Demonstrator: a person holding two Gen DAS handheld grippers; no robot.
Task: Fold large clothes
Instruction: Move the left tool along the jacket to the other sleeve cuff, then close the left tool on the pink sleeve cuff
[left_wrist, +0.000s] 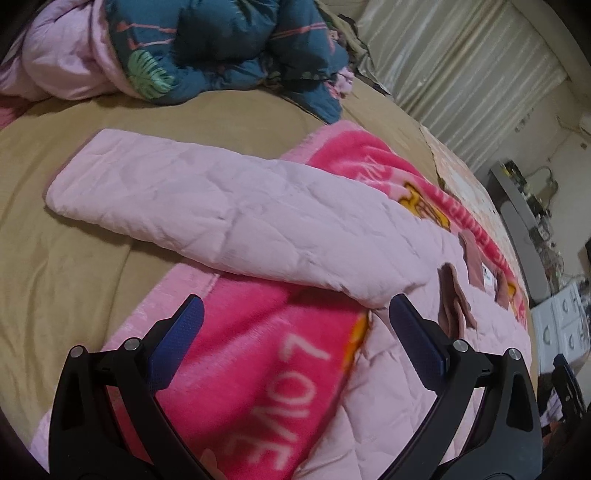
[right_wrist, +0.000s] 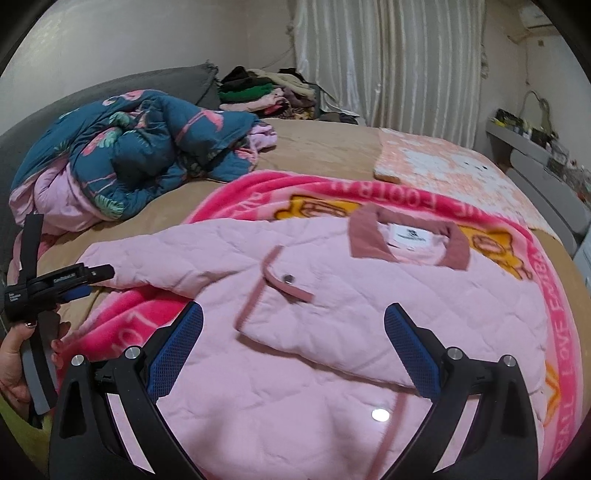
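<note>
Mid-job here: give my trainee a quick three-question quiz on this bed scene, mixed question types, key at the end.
1. True or false: the left gripper has its jaws shut on the pink jacket.
2. The jacket's sleeve lies: A) folded over the chest, B) stretched out sideways, C) tucked under the pink blanket.
3. Fill in: the jacket's collar points towards the ____ of the bed, away from the right gripper.

Key: 1 false; 2 B; 3 far side.
</note>
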